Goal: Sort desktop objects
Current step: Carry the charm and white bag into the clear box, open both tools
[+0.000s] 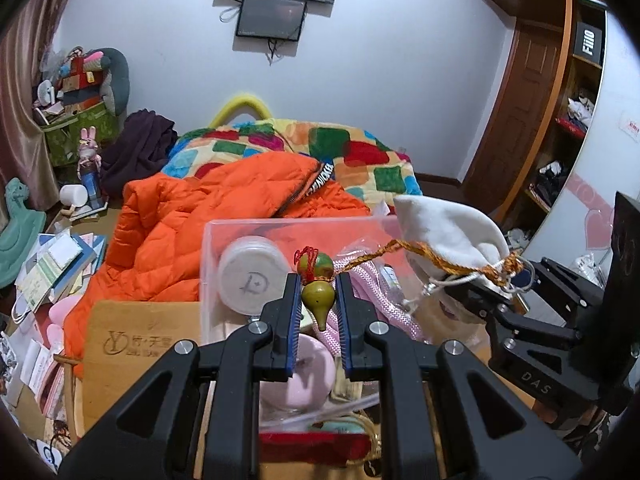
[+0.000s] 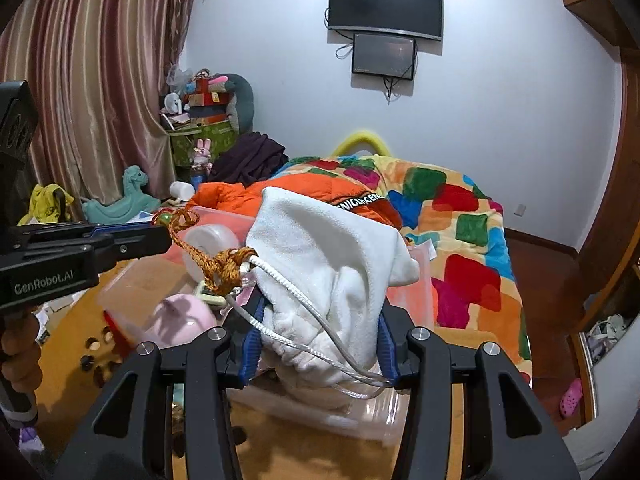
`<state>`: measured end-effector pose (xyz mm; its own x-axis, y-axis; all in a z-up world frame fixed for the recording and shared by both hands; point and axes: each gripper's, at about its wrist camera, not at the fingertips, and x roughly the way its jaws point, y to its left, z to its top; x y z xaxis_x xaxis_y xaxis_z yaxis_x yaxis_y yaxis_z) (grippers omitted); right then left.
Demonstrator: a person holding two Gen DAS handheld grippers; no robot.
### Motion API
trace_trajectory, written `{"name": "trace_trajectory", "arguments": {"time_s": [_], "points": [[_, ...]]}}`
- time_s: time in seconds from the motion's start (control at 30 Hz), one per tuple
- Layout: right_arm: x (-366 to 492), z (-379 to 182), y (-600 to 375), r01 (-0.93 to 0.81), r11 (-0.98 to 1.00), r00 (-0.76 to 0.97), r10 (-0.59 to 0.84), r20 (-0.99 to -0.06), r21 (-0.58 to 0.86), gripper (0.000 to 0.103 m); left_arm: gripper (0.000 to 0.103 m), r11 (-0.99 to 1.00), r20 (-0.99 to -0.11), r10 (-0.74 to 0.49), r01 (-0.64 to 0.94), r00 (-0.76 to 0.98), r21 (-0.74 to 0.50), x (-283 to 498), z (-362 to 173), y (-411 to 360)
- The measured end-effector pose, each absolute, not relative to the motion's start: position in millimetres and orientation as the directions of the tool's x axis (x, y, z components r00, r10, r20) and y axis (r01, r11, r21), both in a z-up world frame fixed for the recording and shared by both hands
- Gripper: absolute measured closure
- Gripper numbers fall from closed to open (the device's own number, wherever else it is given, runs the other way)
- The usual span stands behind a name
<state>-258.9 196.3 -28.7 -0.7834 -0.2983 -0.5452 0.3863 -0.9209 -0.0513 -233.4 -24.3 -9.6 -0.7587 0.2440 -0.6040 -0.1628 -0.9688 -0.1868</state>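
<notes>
Clutter covers the wooden desk (image 2: 92,312): a clear plastic storage box (image 1: 224,236) holding a round white container (image 1: 250,274) and pink braided rope (image 1: 384,300), plus a pink ceramic pig (image 2: 182,320). Behind it I see a bed with an orange puffer jacket (image 1: 192,220) and a patchwork blanket (image 2: 460,232), and 2 wall screens. My left gripper (image 1: 318,300) is clamped on a small green gourd charm (image 1: 316,288) above the box. My right gripper (image 2: 318,340) squeezes a white fleece drawstring pouch (image 2: 332,256); an orange braided cord (image 2: 200,256) links pouch and gourd.
</notes>
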Motion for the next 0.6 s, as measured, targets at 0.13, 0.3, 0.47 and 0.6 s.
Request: {"name": "trace_trajectory", "arguments": {"time_s": [0.13, 0.3, 0.47, 0.6], "points": [[-272, -39, 196, 0.388, -0.921, -0.768, -0.300, -0.566, -0.038, 0.060, 0.087, -0.969, -0.627, 0.248, -0.174, -0.739, -0.178, -242, -19, -16], [-279, -45, 196, 0.391, -0.919, -0.764, -0.302, -0.570, -0.037, 0.059, 0.087, -0.972, -0.655, 0.235, -0.181, -0.718, -0.150, -250, -29, -3], [-283, -45, 193, 0.398, -0.916, -0.763, -0.297, -0.573, -0.055, 0.057, 0.087, -0.972, -0.674, 0.234, -0.183, -0.701, -0.147, -256, -35, 3], [-285, -45, 191, 0.399, -0.914, -0.767, -0.288, -0.574, -0.074, 0.054, 0.087, -0.973, -0.685, 0.231, -0.181, -0.691, -0.145, -257, -38, 6]]}}
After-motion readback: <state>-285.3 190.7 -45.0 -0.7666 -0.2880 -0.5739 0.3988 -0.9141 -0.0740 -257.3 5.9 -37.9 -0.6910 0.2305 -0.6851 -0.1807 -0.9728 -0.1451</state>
